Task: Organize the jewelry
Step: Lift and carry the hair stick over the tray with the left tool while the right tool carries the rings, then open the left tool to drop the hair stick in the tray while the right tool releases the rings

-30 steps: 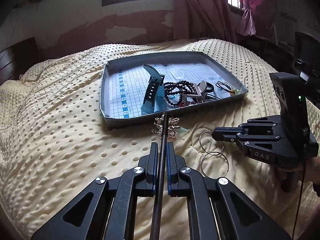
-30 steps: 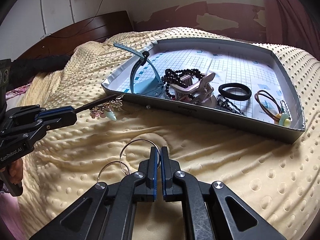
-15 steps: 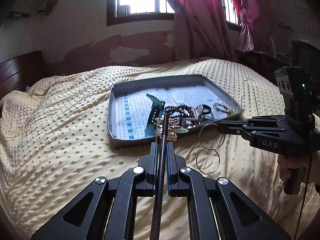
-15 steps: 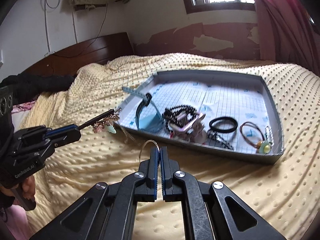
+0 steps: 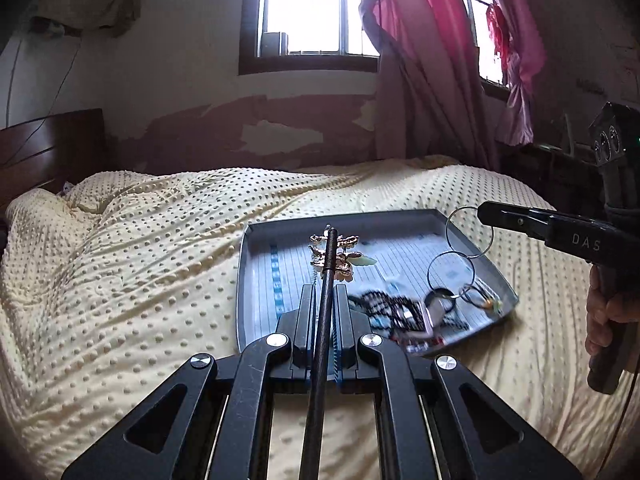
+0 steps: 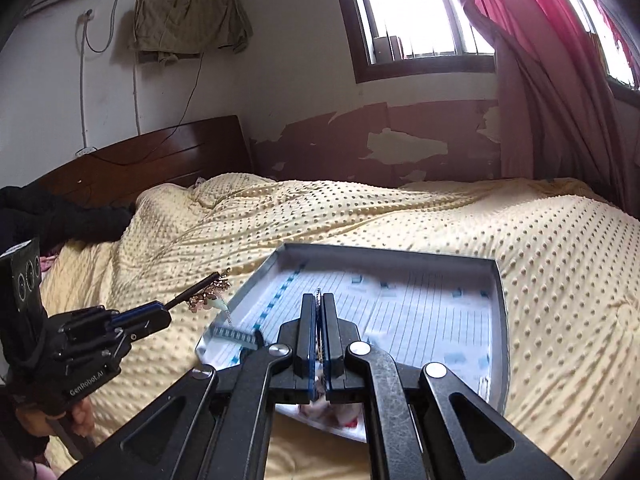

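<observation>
A bedroom scene, seen from two hand-held tongs raised above a bed covered in a yellow dotted blanket (image 5: 132,280).

The left tongs (image 5: 324,304) are clamped on a thin black stick (image 5: 326,276) that runs forward between the fingers. At the stick's far tip hangs a gold ornament (image 5: 340,256) with a pale green drop. In the right tongs' view, the stick and ornament sit off to the left, near the tray's left edge.

The right tongs (image 6: 318,316) are closed together on the top of two linked thin metal rings (image 5: 460,248); the rings dangle below the tips, the upper ring gripped, the lower one hanging from it.

Below and ahead of both tongs lies a grey tray (image 6: 498,280) lined with blue-gridded paper, resting on the blanket. Its near part, just under the left tongs' right finger, holds a blurred heap of jewelry (image 5: 404,312): dark beads and hair ties can be made out.

A hand (image 5: 604,312) grips the handle of the right tongs.
</observation>
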### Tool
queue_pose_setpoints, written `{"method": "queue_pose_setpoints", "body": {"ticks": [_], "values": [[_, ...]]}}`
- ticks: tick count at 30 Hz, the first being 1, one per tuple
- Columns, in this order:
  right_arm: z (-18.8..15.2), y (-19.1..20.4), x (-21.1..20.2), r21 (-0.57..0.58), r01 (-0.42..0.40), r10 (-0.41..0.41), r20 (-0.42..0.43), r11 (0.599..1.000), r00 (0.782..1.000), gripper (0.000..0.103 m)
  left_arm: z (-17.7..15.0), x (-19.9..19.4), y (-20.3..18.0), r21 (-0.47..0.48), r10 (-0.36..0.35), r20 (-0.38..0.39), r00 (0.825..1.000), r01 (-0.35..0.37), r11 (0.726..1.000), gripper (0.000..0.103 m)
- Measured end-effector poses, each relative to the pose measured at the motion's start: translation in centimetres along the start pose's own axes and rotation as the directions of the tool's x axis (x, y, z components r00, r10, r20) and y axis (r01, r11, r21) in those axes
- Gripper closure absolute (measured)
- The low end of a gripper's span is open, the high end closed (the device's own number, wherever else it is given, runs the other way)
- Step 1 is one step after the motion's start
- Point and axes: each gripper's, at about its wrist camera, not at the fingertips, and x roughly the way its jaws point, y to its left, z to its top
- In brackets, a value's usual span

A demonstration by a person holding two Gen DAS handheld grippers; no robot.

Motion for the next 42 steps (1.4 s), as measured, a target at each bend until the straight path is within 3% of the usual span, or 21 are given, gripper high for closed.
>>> {"method": "queue_pose_setpoints", "body": {"ticks": [5,12,20,29,31,32,33,34,35,38,42], "values": [[0.5,-0.4,4.2,0.026,0.0,0.001,-0.037,1.0,0.999,0.1,1.0,3.2,1.5,-0.038,-0.004,-0.02,1.0,0.003,0.999,0.098],[-2.3,-0.9,9.6,0.05,0.011,-0.004,-0.131,0.999,0.991,0.1,-0.6,7.3,2.9,-0.079,0.01,-0.079,0.997,-0.016,0.997,0.098],[-4.1,-1.6,11.2,0.083,0.017,-0.003,-0.171,0.996,0.985,0.1,-2.5,8.8,3.9,-0.136,-0.007,-0.13,0.992,-0.011,0.991,0.098],[-4.2,-1.8,10.9,0.108,0.035,-0.015,-0.186,0.994,0.982,0.1,-2.1,9.2,4.2,-0.182,-0.022,-0.164,0.986,-0.008,0.983,0.097],[-4.1,-1.9,10.6,0.111,0.042,-0.02,-0.193,0.993,0.981,0.095,-2.0,9.0,4.2,-0.19,-0.032,-0.177,0.984,-0.002,0.982,0.096],[-4.1,-2.0,10.2,0.113,0.047,-0.025,-0.193,0.992,0.981,0.091,-2.0,8.7,4.2,-0.189,-0.029,-0.18,0.983,-0.006,0.982,0.093],[-4.1,-2.1,9.5,0.122,0.057,-0.034,-0.185,0.991,0.982,0.08,-2.0,8.3,4.0,-0.193,-0.03,-0.174,0.984,-0.004,0.981,0.09],[-4.1,-2.2,8.8,0.122,0.074,-0.052,-0.173,0.99,0.983,0.069,-2.0,7.7,4.0,-0.199,-0.036,-0.161,0.986,0.003,0.98,0.08],[-4.1,-2.2,8.0,0.127,0.078,-0.057,-0.159,0.989,0.986,0.066,-2.0,6.9,4.0,-0.207,-0.039,-0.143,0.989,0.009,0.978,0.064],[-3.9,-1.8,5.1,0.119,0.087,-0.071,-0.128,0.989,0.989,0.06,-1.7,4.2,4.1,-0.246,-0.053,-0.066,0.996,0.035,0.969,0.035],[-3.7,-0.4,0.6,0.113,0.098,-0.09,-0.073,0.989,0.993,0.033,-1.0,0.1,3.8,-0.274,-0.072,0.006,0.997,0.071,0.959,0.019]]}}
